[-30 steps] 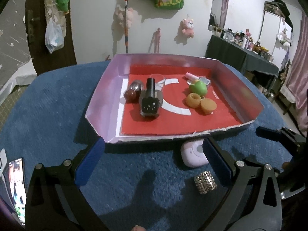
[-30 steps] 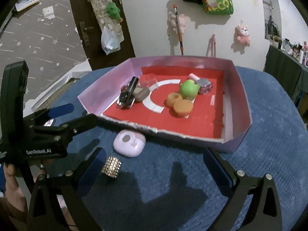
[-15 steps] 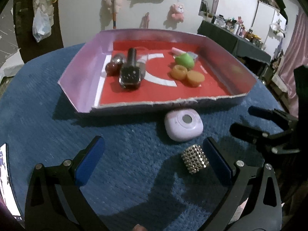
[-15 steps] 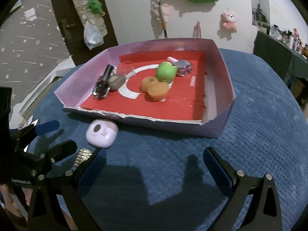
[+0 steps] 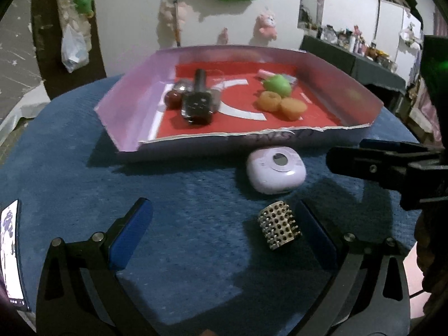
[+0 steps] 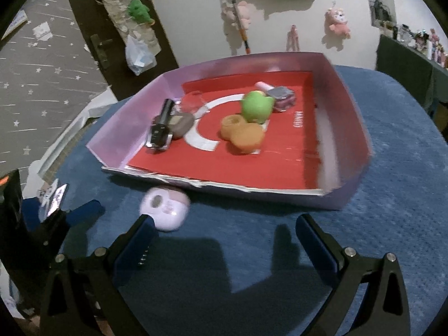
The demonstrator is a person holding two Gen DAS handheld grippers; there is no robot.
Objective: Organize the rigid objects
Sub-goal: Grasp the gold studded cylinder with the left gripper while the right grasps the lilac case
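Observation:
A studded metal cylinder [image 5: 280,225] lies on the blue cloth, just inside the right finger of my open left gripper [image 5: 224,235]. A lilac rounded case [image 5: 275,169] rests beyond it, in front of the tray's near wall [image 5: 252,137]. My right gripper [image 6: 224,245] is open and empty, with the lilac case [image 6: 165,207] touching or just beyond its left fingertip. The pink-walled, red-floored tray [image 6: 344,140] holds a dark bottle [image 6: 161,131], a green toy [image 6: 256,106] and two orange rings [image 6: 243,131]. The right gripper [image 5: 344,156] reaches in from the right of the left wrist view.
A phone [image 5: 11,252] lies at the cloth's left edge. A dark red ball [image 5: 172,98] and a silvery ball [image 5: 182,85] sit beside the bottle. The left gripper [image 6: 81,212] shows at the left of the right wrist view. A dark table [image 5: 352,61] stands behind.
Both grippers have drawn back from the tray and lowered. The studded cylinder now sits between the left fingers. The lilac case has come up to the right gripper's left finger.

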